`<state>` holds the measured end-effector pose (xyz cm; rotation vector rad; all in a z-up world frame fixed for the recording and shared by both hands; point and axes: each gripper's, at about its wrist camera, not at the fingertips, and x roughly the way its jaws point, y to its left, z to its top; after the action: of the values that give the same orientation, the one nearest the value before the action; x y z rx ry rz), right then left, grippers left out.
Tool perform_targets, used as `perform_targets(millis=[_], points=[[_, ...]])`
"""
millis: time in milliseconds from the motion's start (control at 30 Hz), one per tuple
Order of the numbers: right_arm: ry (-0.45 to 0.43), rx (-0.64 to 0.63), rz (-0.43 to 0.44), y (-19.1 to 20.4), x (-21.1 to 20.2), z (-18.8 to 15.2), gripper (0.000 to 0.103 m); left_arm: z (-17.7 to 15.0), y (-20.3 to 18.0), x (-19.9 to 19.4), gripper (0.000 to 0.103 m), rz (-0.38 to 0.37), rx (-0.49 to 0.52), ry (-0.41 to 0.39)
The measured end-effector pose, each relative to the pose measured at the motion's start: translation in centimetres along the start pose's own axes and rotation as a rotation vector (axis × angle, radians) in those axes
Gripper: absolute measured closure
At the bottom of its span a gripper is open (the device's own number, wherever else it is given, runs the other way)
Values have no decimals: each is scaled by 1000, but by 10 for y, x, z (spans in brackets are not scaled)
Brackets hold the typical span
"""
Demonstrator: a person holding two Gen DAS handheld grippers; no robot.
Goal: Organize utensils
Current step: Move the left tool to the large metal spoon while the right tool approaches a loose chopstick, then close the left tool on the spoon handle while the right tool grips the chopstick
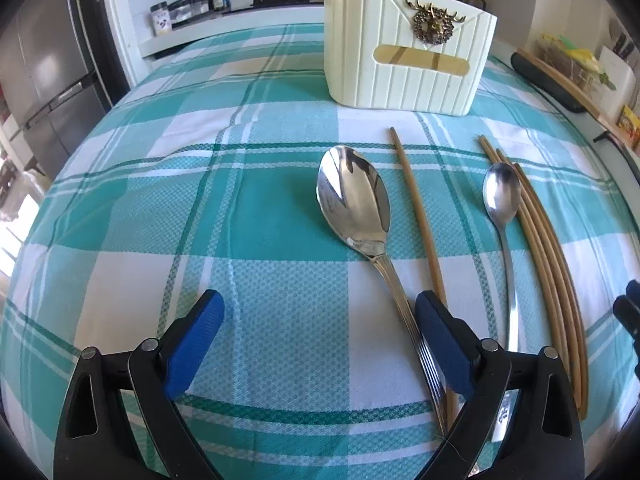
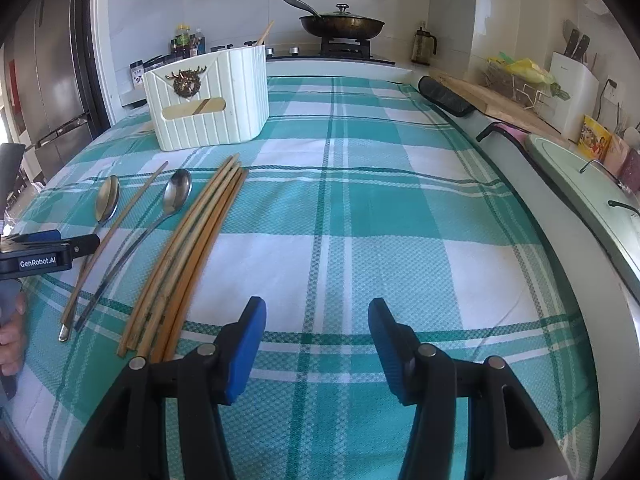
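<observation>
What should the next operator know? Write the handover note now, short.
Left claw: open, holding nothing, low over the cloth beside the large spoon handle.
Right claw: open, holding nothing, over bare tablecloth.
On the cloth: large spoon, single chopstick, small spoon, chopstick bundle.
Cream holder stands behind them; one stick shows above its rim.
Left: every utensil on the cloth still goes into the holder.

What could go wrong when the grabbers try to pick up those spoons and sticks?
The big shiny metal spoon lies flat on the green checked tablecloth, so the left gripper, jaws open, might pinch cloth or slip off its smooth handle. A single wooden chopstick lies right beside that handle and could get knocked. The bundle of wooden chopsticks sits packed together, so grabbing one may roll the others.
</observation>
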<state>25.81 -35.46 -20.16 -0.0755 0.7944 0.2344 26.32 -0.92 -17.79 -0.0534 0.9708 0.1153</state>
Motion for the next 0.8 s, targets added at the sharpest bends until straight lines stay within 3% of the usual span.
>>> perform_targets(millis=[233,300,400,567,800], points=[[66,17,183,23,12,23,49,-3,6,-6,6,6,22,18],[104,12,211,32,22,28,63,-4,6,-8,6,18,37,15],[158,-14,222,45,36,29,71,-6,8,-9,6,23,46,16],[167,-35,194,51,36,32,79,-6,11,-9,7,18,47,19],[206,-75,167,51,36,35,79,-4,17,-7,9,34,37,24]])
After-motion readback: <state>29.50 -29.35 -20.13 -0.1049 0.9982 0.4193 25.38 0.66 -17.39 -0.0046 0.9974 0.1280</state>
